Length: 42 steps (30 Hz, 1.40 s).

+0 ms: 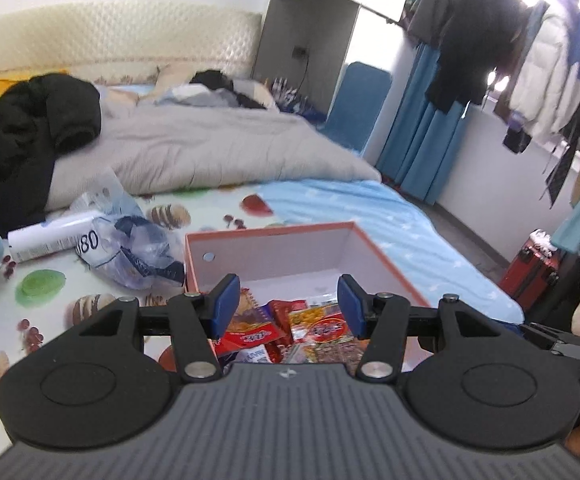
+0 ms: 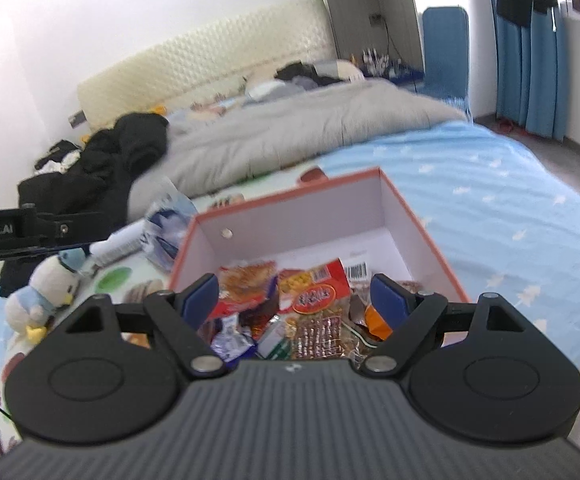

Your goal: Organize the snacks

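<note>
Both your tools hang above the orange-rimmed cardboard box (image 2: 410, 216) on the bed (image 2: 510, 200), and neither carries anything: the left hand-held gripper (image 1: 290, 304) has its blue pads (image 1: 226, 300) apart with only air between them, and the right hand-held gripper (image 2: 294, 300) stands wider still, also empty. The snack packets (image 2: 310, 300) lie heaped in the near end of the box, at 6 o'clock of its floor, while the far end at 12 o'clock is bare white card. Expect these packets to be light, crinkly and slick, so a flat face will likely slide out of the pads; pinch a sealed edge or a corner instead. The red-and-yellow packet (image 2: 318, 284) on top looks the easiest to take. At 10 o'clock from the box, a crumpled plastic bag (image 1: 130, 248) and a white tube (image 1: 46, 238) lie on the sheet, beside a plush penguin (image 2: 46, 292).
</note>
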Each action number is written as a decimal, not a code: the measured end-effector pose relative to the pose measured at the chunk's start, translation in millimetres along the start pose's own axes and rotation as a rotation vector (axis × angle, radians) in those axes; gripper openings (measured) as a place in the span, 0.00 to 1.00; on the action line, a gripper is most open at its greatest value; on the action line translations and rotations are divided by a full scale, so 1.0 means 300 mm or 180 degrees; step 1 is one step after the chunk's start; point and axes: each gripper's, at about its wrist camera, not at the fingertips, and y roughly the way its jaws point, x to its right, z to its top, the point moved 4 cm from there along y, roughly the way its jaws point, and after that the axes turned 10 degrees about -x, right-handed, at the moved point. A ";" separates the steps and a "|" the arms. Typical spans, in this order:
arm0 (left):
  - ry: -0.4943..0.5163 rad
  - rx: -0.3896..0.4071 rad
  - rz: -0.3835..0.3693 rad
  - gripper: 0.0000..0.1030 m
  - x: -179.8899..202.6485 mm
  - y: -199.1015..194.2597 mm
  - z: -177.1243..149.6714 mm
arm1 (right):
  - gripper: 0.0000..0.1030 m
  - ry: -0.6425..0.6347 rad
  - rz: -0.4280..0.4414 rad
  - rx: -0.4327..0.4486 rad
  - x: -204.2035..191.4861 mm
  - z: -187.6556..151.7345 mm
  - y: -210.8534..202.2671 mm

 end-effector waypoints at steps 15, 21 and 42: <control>-0.0035 0.0406 0.0076 0.72 0.090 -0.413 -0.158 | 0.82 -0.0143 -0.0001 0.0396 -0.096 -0.083 -0.363; -0.0012 0.0525 0.0282 0.94 0.108 -0.521 -0.243 | 0.82 -0.0070 0.0031 0.0442 -0.099 -0.158 -0.410; -0.0233 0.0074 0.0555 0.98 0.070 -0.422 -0.460 | 0.82 -0.0149 -0.0054 0.0425 -0.117 -0.326 -0.431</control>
